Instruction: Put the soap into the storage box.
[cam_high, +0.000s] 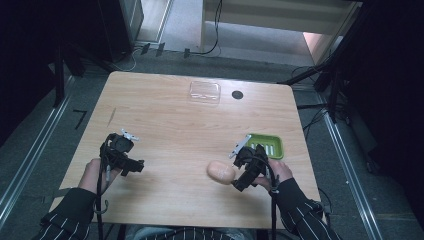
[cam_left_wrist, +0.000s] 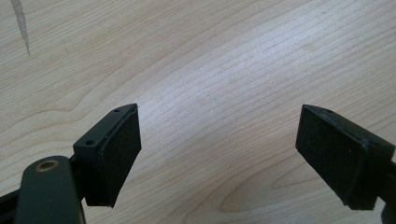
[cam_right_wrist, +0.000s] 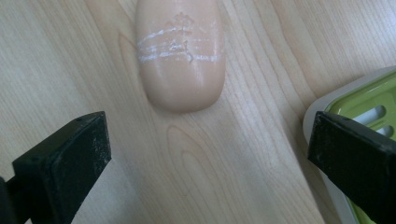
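The soap (cam_right_wrist: 180, 56) lies flat on the table (cam_high: 165, 125), just left of the green dish (cam_high: 267, 145). The right gripper (cam_right_wrist: 205, 163) hovers near the soap, jaws wide, empty. The left gripper (cam_left_wrist: 219, 158) hangs over bare wood, jaws wide, empty.

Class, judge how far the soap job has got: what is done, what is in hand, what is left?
Done: little; the soap bar lies on the table, beside the green soap dish, not in it. In hand: the right tool is open, aimed at the bar. Probably left: grasping and placing. The left tool is open over bare wood.
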